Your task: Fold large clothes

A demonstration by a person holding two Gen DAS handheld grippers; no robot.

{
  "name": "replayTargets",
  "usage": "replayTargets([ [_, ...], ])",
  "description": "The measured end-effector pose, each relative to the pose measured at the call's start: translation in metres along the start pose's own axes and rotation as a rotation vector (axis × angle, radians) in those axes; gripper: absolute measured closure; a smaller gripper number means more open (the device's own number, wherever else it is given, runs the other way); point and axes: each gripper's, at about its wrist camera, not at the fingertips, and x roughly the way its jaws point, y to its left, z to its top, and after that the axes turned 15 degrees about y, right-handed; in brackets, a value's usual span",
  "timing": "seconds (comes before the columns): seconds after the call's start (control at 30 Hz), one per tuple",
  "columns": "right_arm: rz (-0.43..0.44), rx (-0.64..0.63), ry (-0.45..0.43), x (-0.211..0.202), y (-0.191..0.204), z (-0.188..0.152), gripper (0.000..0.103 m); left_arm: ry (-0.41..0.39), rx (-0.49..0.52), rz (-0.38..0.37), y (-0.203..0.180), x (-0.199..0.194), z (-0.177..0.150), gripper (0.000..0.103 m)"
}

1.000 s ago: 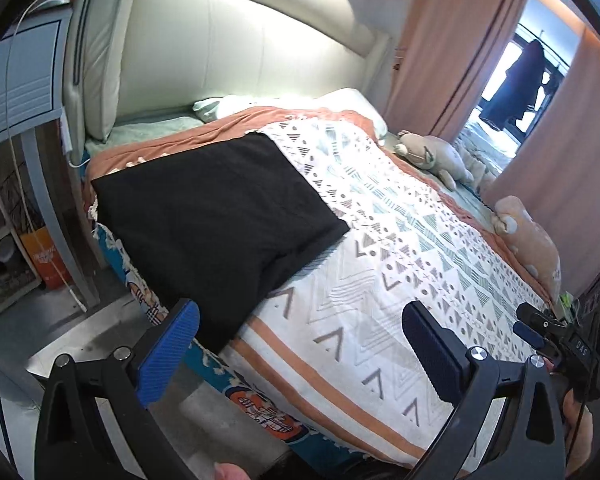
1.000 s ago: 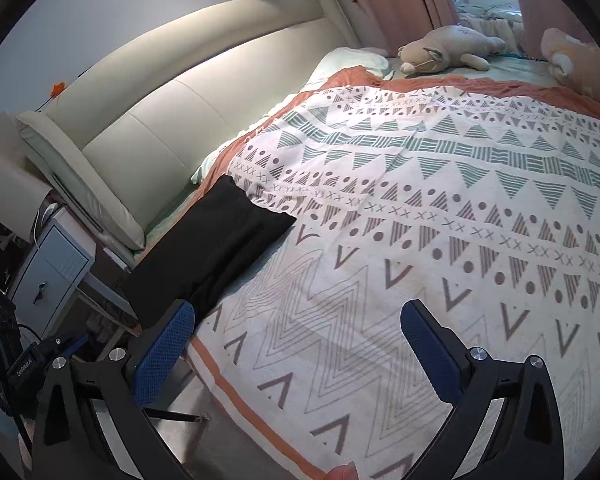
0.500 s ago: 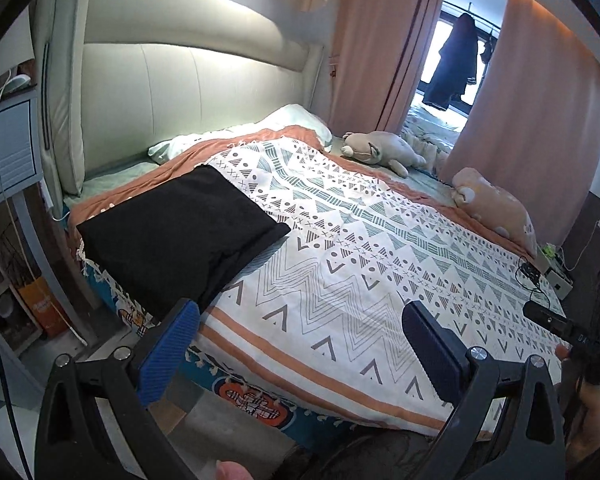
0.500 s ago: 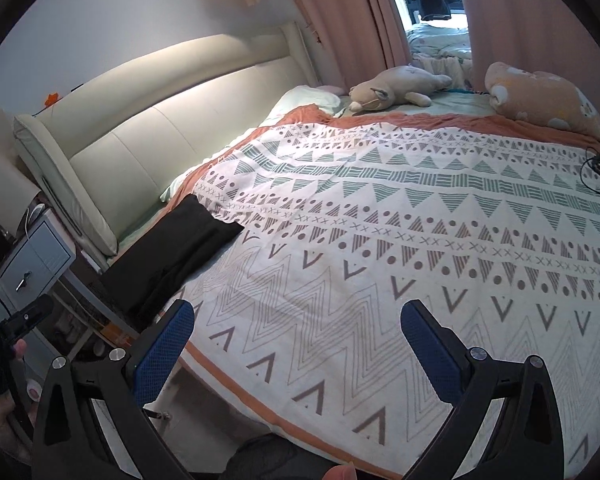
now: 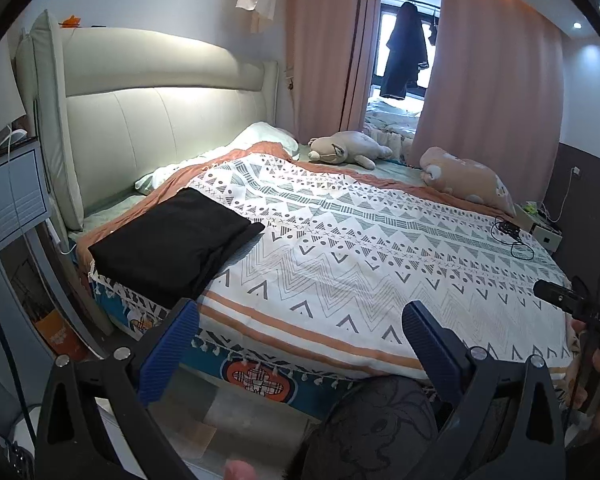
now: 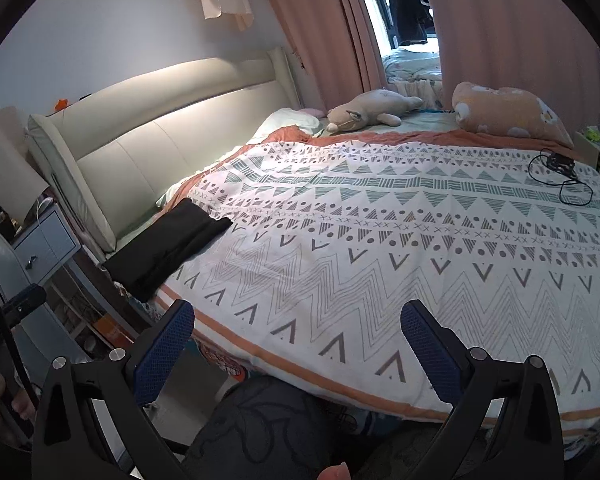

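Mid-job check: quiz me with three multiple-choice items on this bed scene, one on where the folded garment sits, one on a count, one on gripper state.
1. Where does the folded black garment lie?
A. on the bed's near corner by the headboard
B. on the floor
C. on the nightstand

2. How many plush toys lie along the bed's far side?
A. none
B. two
C. four

3. How are both grippers?
A. shut on cloth
B. one open, one shut
C. both open and empty

Answers: 1 A, it rests on the patterned blanket near the headboard. 2 B, a grey plush and a peach plush. 3 C, left gripper and right gripper have their fingers spread, holding nothing.
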Motion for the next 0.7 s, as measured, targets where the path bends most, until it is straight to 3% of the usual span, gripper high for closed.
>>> replayTargets([
  [0.3, -0.039, -0.063, -0.057, -0.041, 0.017, -0.050, 0.000, -0.044, 0.004, 0.017, -0.016, -0.026, -0.040, 0.000],
  [0.5, -0.040, -0.041, -0.081, -0.047, 0.019, -0.091, 0.000, -0.090, -0.007, 0.032, -0.016, -0.039, -0.057, 0.000],
  [0.7, -0.048, -0.031, -0.091, -0.054, 0.014, -0.102, 0.000, -0.092, 0.003, 0.018, -0.015, -0.042, -0.059, 0.000],
])
